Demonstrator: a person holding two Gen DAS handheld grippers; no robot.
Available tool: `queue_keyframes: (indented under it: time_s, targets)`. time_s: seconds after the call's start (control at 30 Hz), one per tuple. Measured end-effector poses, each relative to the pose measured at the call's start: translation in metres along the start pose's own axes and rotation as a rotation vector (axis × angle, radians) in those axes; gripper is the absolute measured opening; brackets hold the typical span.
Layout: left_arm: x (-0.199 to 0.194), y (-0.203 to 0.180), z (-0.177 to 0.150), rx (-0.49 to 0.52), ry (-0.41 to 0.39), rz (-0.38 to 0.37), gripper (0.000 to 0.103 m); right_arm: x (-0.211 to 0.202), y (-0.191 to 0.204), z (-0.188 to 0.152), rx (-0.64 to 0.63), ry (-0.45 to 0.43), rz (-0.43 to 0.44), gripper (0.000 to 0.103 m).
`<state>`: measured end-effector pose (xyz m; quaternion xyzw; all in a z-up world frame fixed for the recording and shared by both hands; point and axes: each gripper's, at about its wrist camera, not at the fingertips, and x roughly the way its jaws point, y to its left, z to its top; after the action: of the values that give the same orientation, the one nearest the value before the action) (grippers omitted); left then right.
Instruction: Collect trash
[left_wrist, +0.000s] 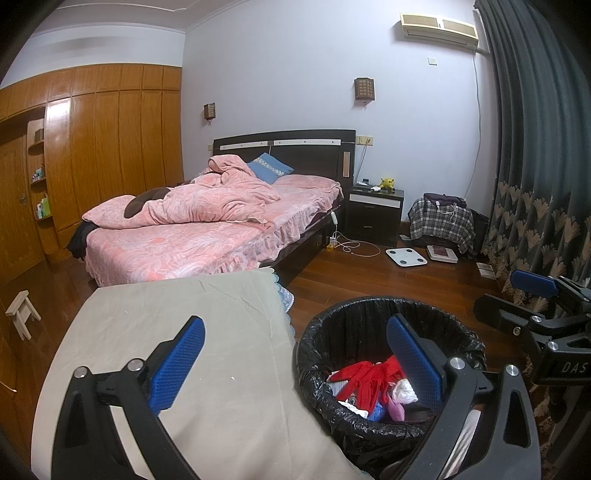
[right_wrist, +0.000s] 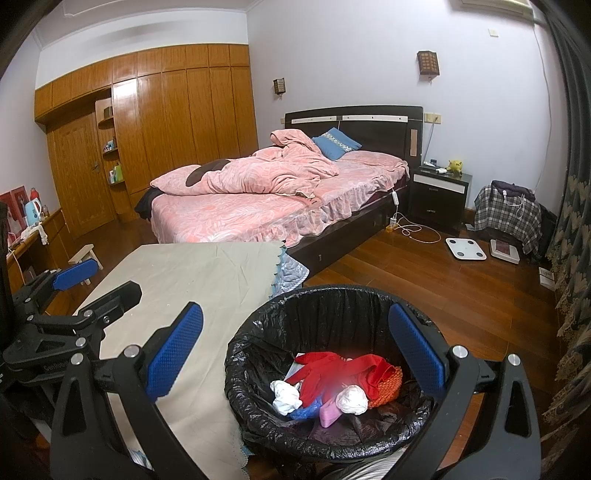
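Observation:
A round bin lined with a black bag stands on the wood floor beside a beige-covered table. Inside lie red gloves, crumpled white tissues, a pink piece and blue scraps. My left gripper is open, straddling the table edge and the bin, nothing between its blue pads. My right gripper is open above the bin, holding nothing. Each gripper shows at the edge of the other's view.
A bed with pink bedding fills the middle. Behind are a dark nightstand, a plaid-covered chair, a white scale and cables on the floor. Dark curtains hang right; a small stool stands left.

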<state>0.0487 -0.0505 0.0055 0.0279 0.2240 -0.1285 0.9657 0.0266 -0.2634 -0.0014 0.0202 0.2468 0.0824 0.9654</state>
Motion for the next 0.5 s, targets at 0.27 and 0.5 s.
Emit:
queue_keyframes:
  time_s: [0.27,0.5]
  targets:
    - [-0.0006,-0.0005,0.0004,0.001,0.000,0.000,0.097,-0.0002,-0.0001,0.0000,0.000,0.000,0.000,0.098]
    - [-0.0001,-0.0007,0.0005,0.000,0.001,0.000,0.097,0.0001,0.0001,0.0001,0.000,0.000,0.000,0.098]
